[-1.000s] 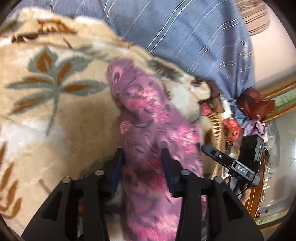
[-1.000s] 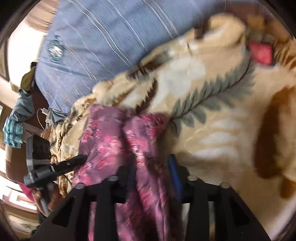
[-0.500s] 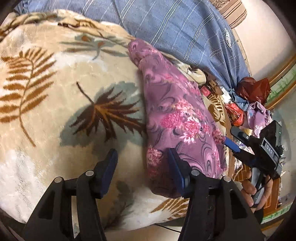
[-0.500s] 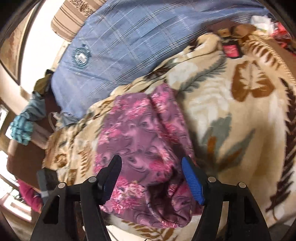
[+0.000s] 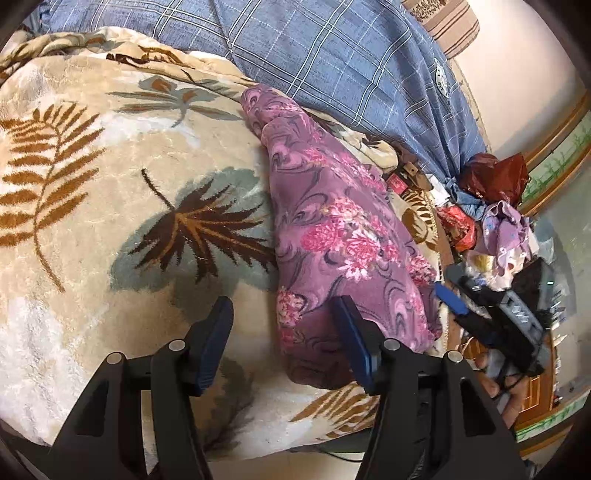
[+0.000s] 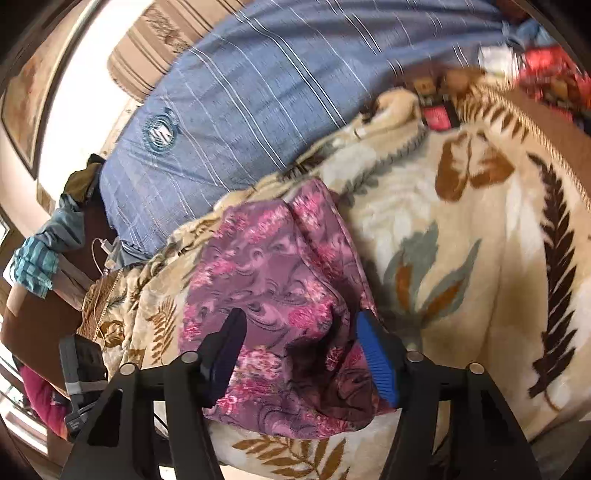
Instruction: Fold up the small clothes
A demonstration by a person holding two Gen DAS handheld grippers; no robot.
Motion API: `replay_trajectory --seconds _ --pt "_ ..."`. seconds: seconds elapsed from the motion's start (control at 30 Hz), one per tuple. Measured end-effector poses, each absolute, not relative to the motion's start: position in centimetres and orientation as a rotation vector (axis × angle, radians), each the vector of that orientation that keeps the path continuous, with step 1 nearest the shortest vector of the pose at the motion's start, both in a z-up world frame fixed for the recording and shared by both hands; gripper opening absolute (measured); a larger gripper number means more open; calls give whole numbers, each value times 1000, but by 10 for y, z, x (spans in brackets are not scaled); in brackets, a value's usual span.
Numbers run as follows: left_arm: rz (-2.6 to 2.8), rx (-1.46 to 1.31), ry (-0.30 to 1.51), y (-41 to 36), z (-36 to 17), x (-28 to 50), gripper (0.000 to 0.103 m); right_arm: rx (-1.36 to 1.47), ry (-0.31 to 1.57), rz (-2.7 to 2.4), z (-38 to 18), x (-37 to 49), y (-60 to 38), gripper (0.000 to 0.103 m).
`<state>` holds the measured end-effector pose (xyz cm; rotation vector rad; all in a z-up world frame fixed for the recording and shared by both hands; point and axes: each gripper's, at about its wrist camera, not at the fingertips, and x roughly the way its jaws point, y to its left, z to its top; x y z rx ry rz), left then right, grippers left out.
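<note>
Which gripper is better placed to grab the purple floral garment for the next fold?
Right, I'd judge. The right gripper already straddles the near end of the purple floral garment, its jaws closing with cloth between them. The left gripper is open over bare blanket, with the garment's edge only at its right jaw.

A bed under a beige leaf-patterned blanket [image 5: 92,206] fills the near scene; a blue checked sheet [image 5: 332,55] lies far, a striped pillow [image 5: 447,22] against the pale wall [image 5: 524,92]
</note>
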<state>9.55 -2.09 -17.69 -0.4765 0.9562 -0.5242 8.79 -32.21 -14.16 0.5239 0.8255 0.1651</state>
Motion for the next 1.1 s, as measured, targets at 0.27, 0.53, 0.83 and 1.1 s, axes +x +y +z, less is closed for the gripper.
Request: replay_trajectory --seconds 0.27,0.53,0.83,1.1 --pt "-578 -423 961 -40 -178 90 60 487 980 87 -167 97 -321 7" --pt "-568 -381 965 -35 -174 88 63 486 1006 47 -173 91 -326 6" --pt "-521 -78 893 -57 -181 34 63 542 886 88 -154 39 -317 65" --pt "-474 -60 865 -81 -187 50 37 446 985 -27 -171 55 -311 14"
